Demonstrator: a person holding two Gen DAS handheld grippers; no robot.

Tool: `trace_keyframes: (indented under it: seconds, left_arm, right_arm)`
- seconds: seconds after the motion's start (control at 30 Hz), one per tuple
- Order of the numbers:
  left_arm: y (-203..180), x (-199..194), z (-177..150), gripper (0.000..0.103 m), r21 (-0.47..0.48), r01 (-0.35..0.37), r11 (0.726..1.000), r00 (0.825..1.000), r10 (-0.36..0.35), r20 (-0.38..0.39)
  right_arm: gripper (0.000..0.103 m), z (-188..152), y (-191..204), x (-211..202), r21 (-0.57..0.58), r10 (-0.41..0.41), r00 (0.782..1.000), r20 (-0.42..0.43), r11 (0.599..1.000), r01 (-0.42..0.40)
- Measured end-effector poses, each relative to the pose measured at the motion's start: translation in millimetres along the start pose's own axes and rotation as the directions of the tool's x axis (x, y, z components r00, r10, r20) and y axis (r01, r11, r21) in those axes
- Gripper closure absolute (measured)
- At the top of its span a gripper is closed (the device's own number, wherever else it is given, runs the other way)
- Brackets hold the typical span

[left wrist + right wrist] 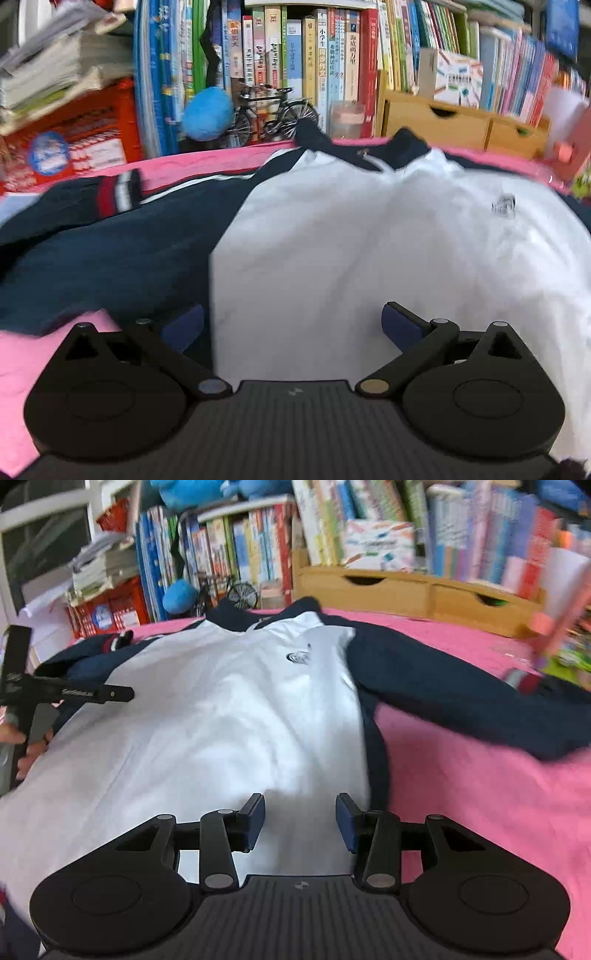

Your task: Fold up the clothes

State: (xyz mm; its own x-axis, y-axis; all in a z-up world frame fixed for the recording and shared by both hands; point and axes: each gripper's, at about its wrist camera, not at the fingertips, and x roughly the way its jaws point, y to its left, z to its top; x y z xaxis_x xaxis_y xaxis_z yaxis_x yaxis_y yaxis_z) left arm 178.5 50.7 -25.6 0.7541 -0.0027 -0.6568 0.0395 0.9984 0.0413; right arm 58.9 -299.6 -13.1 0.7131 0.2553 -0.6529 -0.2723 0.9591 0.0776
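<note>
With the jacket (221,709) spread flat, both tongs, left (295,328) and right (300,821), gape empty. I'd pinch the right sleeve (461,698) near its cuff and fold inward.

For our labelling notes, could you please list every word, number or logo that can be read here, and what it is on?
"小学生": book spine.
"海底两万里": book spine.
Other spines: too blurred.
Jacket crest: round emblem, no legible words.
Lettering on the left claw's arm: too blurred.
Red crate labels: blurred.
</note>
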Motion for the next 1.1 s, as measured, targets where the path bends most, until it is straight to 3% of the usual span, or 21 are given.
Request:
trace_keyframes:
  seconds: [0.1,0.3,0.43,0.5,0.57,0.7,0.8,0.9,0.97,1.1]
  left_arm:
    - [-8.4,-54.4,-27.0,0.0,0.038,-0.017,0.999,0.999,0.015,0.049]
    - [-11.8,-171.5,-103.5,0.0,-0.045,0.056,0.997,0.99,-0.05,0.132]
    - [-22.0,-218.4,-149.9,0.0,0.0,0.016,1.0,0.987,-0.016,0.162]
    - [-26.8,-226.6,-167.2,0.0,0.051,0.004,0.999,0.989,-0.012,0.149]
    - [-33.2,-225.7,-179.7,0.0,0.099,0.005,0.995,0.992,-0.017,0.123]
    - [-51.9,-211.7,-193.3,0.0,0.205,-0.035,0.978,0.996,0.017,0.089]
    - [-67.8,-200.0,-196.5,0.0,0.28,-0.069,0.958,0.994,0.042,0.102]
    - [-78.1,-192.8,-194.3,0.0,0.326,-0.118,0.938,0.987,0.075,0.143]
    - [-75.5,-192.3,-188.6,0.0,0.307,-0.145,0.94,0.98,0.094,0.174]
    - [-54.3,-201.5,-171.7,0.0,0.191,-0.183,0.964,0.965,0.139,0.223]
  right_arm:
    - [0.043,-37.7,4.1,-42.9,-0.026,-0.003,0.998,0.069,1.0,0.005]
    - [0.037,-99.1,34.0,-102.4,-0.03,0.041,0.985,0.165,0.999,-0.037]
    - [0.032,-123.3,59.8,-117.7,-0.128,0.046,0.985,0.167,0.991,-0.024]
    - [0.031,-133.1,79.1,-119.2,-0.227,0.044,0.986,0.16,0.974,-0.006]
    - [0.022,-141.2,100.6,-117.6,-0.331,0.011,0.982,0.187,0.942,0.052]
    - [0.02,-152.8,138.5,-101.0,-0.511,-0.085,0.969,0.233,0.837,0.197]
    - [0.02,-159.5,155.1,-91.4,-0.576,-0.055,0.97,0.239,0.795,0.187]
    - [0.02,-158.2,168.9,-82.9,-0.608,-0.014,0.967,0.255,0.775,0.172]
    - [0.02,-154.6,173.0,-78.8,-0.608,-0.015,0.958,0.287,0.77,0.194]
    - [0.022,-133.8,170.4,-78.1,-0.533,-0.025,0.939,0.342,0.818,0.216]
